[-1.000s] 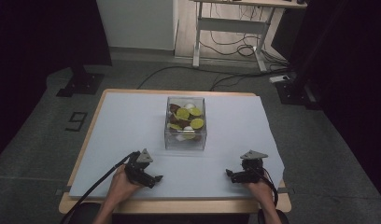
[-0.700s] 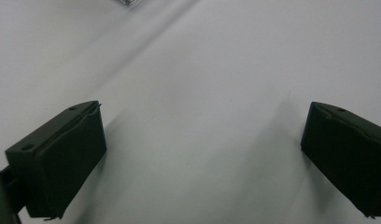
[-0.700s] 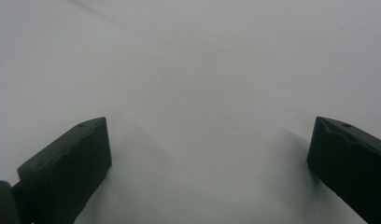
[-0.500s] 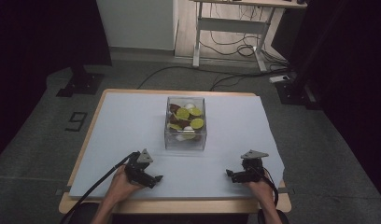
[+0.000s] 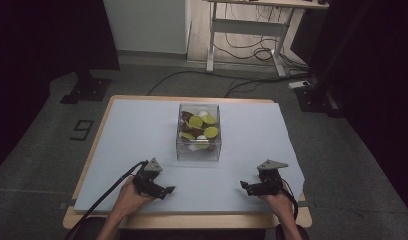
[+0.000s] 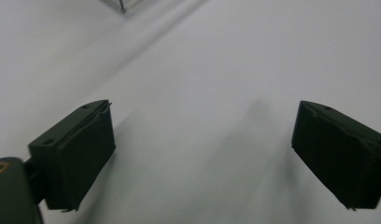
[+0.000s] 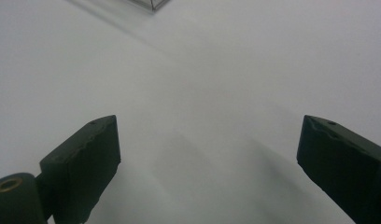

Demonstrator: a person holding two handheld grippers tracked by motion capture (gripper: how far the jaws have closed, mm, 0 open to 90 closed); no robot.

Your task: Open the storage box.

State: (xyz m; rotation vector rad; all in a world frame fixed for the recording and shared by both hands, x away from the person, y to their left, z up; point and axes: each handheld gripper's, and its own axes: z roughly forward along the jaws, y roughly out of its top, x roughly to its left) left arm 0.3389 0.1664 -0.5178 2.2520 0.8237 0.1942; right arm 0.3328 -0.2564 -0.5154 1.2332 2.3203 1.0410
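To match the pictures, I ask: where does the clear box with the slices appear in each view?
High view: clear box at table centre, beyond both grippers.
Left gripper view: one corner at the top edge, left of middle.
Right gripper view: one corner at the top edge.
Shared landmark: the pale table cover.

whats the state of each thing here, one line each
left hand-held gripper: jaws wide open, holding nothing, low over the table near its front edge
right hand-held gripper: jaws wide open, holding nothing, low over the table near its front edge
clear box: upright, open at the top, partly filled
round pieces: piled inside the clear box, green, brown and white
table: covered with a pale sheet
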